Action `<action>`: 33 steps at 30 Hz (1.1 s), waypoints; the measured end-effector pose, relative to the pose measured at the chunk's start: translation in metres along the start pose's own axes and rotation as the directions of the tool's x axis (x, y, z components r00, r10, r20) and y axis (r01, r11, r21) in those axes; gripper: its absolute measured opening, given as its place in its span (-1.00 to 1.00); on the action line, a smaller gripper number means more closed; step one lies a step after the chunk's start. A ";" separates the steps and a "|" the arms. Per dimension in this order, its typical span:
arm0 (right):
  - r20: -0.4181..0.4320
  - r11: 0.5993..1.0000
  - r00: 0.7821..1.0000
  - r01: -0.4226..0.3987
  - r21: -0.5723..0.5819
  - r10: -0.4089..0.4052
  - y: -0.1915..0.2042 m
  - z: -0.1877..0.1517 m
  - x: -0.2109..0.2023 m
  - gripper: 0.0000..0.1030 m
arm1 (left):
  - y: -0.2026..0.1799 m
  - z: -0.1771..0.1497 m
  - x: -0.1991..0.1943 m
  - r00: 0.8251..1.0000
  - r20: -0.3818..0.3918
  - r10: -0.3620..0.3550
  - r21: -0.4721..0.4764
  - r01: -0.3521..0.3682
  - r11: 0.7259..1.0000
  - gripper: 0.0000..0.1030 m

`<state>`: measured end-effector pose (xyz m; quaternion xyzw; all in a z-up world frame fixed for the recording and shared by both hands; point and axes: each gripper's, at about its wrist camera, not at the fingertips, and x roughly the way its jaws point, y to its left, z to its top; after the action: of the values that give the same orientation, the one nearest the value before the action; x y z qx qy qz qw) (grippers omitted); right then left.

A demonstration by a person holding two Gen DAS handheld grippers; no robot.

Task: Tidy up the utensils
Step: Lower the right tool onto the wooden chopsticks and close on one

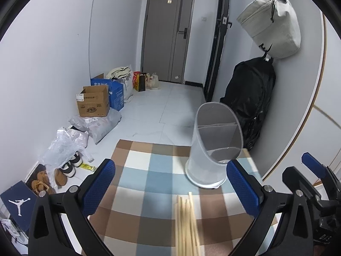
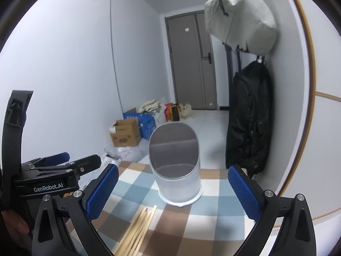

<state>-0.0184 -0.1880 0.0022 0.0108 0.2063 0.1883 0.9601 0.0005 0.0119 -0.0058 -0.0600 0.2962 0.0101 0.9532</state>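
A bundle of wooden chopsticks lies on a checked tablecloth; the bundle also shows in the right wrist view. A translucent white utensil holder with an inner divider stands upright behind the bundle; it also shows in the right wrist view. My left gripper is open and empty, above the near ends of the chopsticks. My right gripper is open and empty, facing the holder. The left gripper's body shows at the left of the right wrist view.
The table's far edge drops to a tiled floor. Cardboard boxes, plastic bags and shoes lie along the left wall. A black backpack and a beige bag hang on the right wall, close to the holder.
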 end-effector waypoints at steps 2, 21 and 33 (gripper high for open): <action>-0.040 1.000 0.999 -0.014 -0.006 0.014 0.002 -0.003 0.009 1.00 | 0.003 -0.002 0.005 1.000 -0.023 0.013 0.016 -0.013 1.000 0.97; -0.556 0.978 0.805 -0.162 0.131 0.208 0.025 -0.078 0.126 0.10 | 0.088 -0.007 0.041 0.975 -0.204 0.088 -0.157 -0.121 0.980 0.97; -0.636 0.974 0.738 -0.165 0.155 0.226 0.039 -0.093 0.164 -0.33 | 0.106 -0.012 0.050 0.966 -0.251 0.056 -0.194 -0.107 0.975 0.97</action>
<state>0.0694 -0.0971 -0.1432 0.0089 0.5317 0.2710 0.8024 0.0292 0.1150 -0.0554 -0.1468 0.4105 0.0729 0.8970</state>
